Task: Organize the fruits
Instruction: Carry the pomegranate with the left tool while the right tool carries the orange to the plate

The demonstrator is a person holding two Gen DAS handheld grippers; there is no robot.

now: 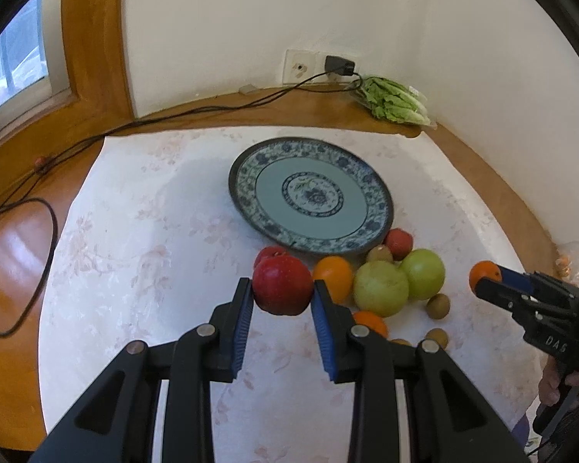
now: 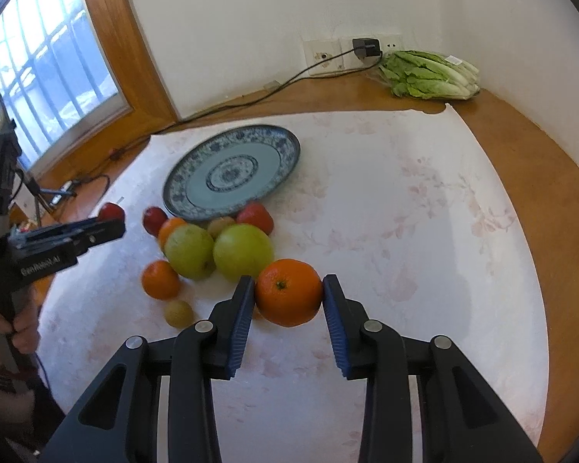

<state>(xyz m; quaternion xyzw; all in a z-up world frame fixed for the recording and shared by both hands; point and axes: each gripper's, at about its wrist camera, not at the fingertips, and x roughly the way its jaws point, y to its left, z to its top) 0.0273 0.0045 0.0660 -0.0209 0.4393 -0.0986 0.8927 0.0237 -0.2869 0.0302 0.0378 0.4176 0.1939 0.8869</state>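
Observation:
My left gripper [image 1: 282,289] is shut on a red apple [image 1: 282,285] and holds it above the cloth, just short of the blue patterned plate [image 1: 251,177]. My right gripper [image 2: 288,294] is shut on an orange [image 2: 288,292], held to the right of the fruit pile. The pile lies at the plate's near edge: two green apples [image 1: 382,287] [image 1: 422,274], oranges [image 1: 334,276], red fruits [image 1: 398,243] and small brown kiwis [image 1: 438,306]. The plate [image 2: 281,154] holds nothing. The left gripper with its apple shows at the left of the right wrist view [image 2: 112,216].
A white flowered cloth [image 1: 143,231] covers the wooden table. A bag of lettuce [image 2: 428,73] lies at the back by the wall socket and charger [image 2: 366,48]. A black cable [image 1: 38,208] runs across the wood at the left. A window is at the far left.

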